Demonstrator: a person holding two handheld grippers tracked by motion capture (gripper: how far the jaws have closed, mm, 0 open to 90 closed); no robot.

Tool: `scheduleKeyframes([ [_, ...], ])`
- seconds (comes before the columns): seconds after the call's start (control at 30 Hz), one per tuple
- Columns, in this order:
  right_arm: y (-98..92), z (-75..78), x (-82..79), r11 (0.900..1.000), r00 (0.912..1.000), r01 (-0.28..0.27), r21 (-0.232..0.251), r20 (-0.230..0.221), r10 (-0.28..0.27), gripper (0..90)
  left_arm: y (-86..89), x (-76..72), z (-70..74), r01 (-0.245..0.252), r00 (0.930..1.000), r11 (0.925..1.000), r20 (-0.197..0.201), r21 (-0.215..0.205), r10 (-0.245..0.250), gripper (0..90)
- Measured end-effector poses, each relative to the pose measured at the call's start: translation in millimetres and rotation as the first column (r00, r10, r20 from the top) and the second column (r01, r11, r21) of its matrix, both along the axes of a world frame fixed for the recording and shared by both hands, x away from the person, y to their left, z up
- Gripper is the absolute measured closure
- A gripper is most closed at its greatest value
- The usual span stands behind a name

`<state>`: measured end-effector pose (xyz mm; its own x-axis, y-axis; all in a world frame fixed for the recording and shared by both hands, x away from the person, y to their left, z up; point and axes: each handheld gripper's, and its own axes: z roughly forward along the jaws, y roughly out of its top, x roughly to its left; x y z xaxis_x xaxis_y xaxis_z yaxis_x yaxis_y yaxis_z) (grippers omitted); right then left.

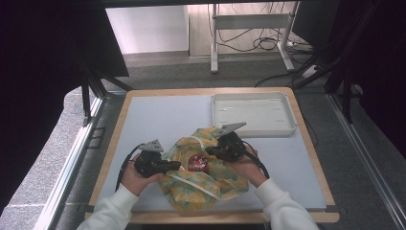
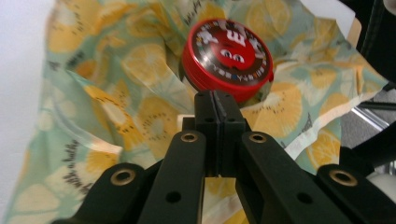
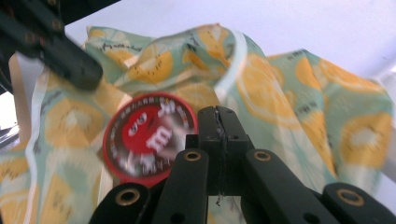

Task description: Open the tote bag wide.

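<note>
Left gripper (image 1: pixel 173 165): I have its jaws pressed together, nothing between them, at the cloth's left side.
Right gripper (image 1: pixel 209 152): jaws pressed together too, at the tin's right.
Red tin (image 1: pixel 197 163): lying on the lemon-print cloth (image 1: pixel 210 184) near the table's (image 1: pixel 158 115) front edge.
Tray (image 1: pixel 252 113): back right corner.

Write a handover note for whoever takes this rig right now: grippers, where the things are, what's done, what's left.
Left gripper: fingers shut, at the left edge of the lemon-print cloth; whether they pinch fabric cannot be told.
Right gripper: fingers shut, at the cloth's upper right side; same doubt about a pinch.
Red round tin: lies on the middle of the crumpled cloth, between the two grippers, lid up.
White tray: at the table's far right corner, nothing in it.
Done: tin sits on the cloth, cloth partly gathered around it.
Left: likely wrapping the cloth over the tin; the tin is not yet covered.
</note>
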<state>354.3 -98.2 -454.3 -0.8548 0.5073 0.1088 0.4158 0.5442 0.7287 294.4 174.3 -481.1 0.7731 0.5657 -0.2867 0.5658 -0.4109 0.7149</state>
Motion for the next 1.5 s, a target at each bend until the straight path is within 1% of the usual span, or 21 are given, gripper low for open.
scheduleKeyframes([
  [0.1,9.6,-1.4,2.6,1.0,1.0,-0.006,-0.015,0.006,0.007,89.0,-2.7,-1.3,-1.2,0.012,0.9999,0.9999,-0.001,0.005,-0.012,90.0],
  [0.2,14.0,-3.9,6.2,0.999,1.0,0.0,-0.033,0.007,0.0,89.0,-5.1,-2.6,-1.8,0.023,0.9997,0.9997,-0.005,0.01,-0.023,90.0],
  [0.3,14.2,-8.6,12.0,0.999,0.9998,0.017,-0.031,-0.014,-0.017,89.0,-8.9,-4.3,-5.3,0.034,0.9993,0.9993,-0.019,0.018,-0.033,90.0],
  [0.37,14.7,-14.4,16.5,0.999,0.9988,0.025,-0.037,-0.041,-0.026,89.0,-10.7,-6.7,-8.6,0.05,0.9984,0.9984,-0.03,0.029,-0.049,90.0],
  [0.47,15.1,-26.9,23.6,0.996,0.9967,0.042,-0.079,-0.065,-0.047,89.0,-13.0,-13.0,-17.9,0.081,0.9952,0.9962,-0.056,0.032,-0.08,90.0],
  [0.5,13.8,-31.1,26.6,0.995,0.9958,0.052,-0.09,-0.07,-0.059,89.0,-14.7,-14.8,-21.1,0.094,0.9938,0.9948,-0.062,0.039,-0.092,90.0],
  [0.57,9.4,-39.1,33.3,0.992,0.9919,0.08,-0.096,-0.09,-0.089,89.0,-18.6,-17.4,-25.9,0.11,0.9917,0.9926,-0.071,0.05,-0.107,90.0],
  [0.63,4.6,-45.8,38.8,0.988,0.9876,0.113,-0.102,-0.097,-0.123,89.0,-21.7,-18.9,-29.9,0.124,0.9898,0.9906,-0.078,0.058,-0.119,90.0],
  [0.73,-1.3,-52.2,43.6,0.983,0.9821,0.153,-0.103,-0.095,-0.162,89.0,-23.7,-19.5,-35.4,0.133,0.9878,0.9886,-0.091,0.07,-0.126,90.0],
  [0.87,-6.7,-58.6,47.6,0.977,0.9768,0.187,-0.099,-0.087,-0.196,89.0,-24.9,-19.9,-42.4,0.14,0.9853,0.986,-0.11,0.09,-0.13,90.0],
  [0.9,-9.9,-63.1,49.9,0.975,0.9734,0.2,-0.093,-0.094,-0.209,89.0,-25.5,-20.1,-44.6,0.143,0.9845,0.9848,-0.116,0.098,-0.131,90.0],
  [0.93,-9.9,-63.1,49.9,0.975,0.9734,0.2,-0.093,-0.094,-0.209,89.0,-25.8,-20.2,-45.5,0.143,0.9845,0.9845,-0.118,0.102,-0.13,90.0],
  [0.97,-12.4,-66.1,51.3,0.973,0.9701,0.213,-0.089,-0.1,-0.221,89.0,-26.2,-20.1,-47.6,0.145,0.9836,0.9835,-0.123,0.108,-0.132,90.0],
  [1.07,-15.0,-69.2,52.9,0.971,0.967,0.224,-0.08,-0.105,-0.232,89.0,-26.6,-18.6,-51.6,0.146,0.9819,0.982,-0.139,0.12,-0.128,90.0],
  [1.2,-19.1,-72.2,55.7,0.97,0.9634,0.239,-0.051,-0.113,-0.243,89.0,-23.5,-15.8,-53.3,0.144,0.9792,0.9846,-0.158,0.099,-0.127,90.0],
  [1.27,-20.2,-73.0,56.3,0.97,0.9627,0.241,-0.04,-0.117,-0.244,89.0,-23.4,-16.1,-53.1,0.142,0.98,0.9846,-0.154,0.101,-0.126,90.0],
  [1.33,-20.7,-73.0,54.5,0.97,0.9637,0.24,-0.037,-0.111,-0.243,88.9,-23.9,-17.4,-51.8,0.14,0.9817,0.9849,-0.144,0.101,-0.125,90.0],
  [1.37,-21.5,-72.7,53.3,0.971,0.9657,0.236,-0.029,-0.105,-0.238,88.9,-23.6,-18.1,-50.1,0.139,0.9827,0.9858,-0.136,0.095,-0.125,90.0],
  [1.43,-23.2,-68.7,50.9,0.974,0.969,0.227,-0.014,-0.097,-0.227,88.9,-22.3,-19.7,-43.6,0.136,0.9859,0.9875,-0.109,0.08,-0.127,90.0],
  [1.5,-26.0,-60.3,47.8,0.975,0.9717,0.224,0.014,-0.08,-0.222,88.9,-19.3,-21.1,-35.4,0.129,0.9896,0.9901,-0.071,0.056,-0.125,90.0],
])
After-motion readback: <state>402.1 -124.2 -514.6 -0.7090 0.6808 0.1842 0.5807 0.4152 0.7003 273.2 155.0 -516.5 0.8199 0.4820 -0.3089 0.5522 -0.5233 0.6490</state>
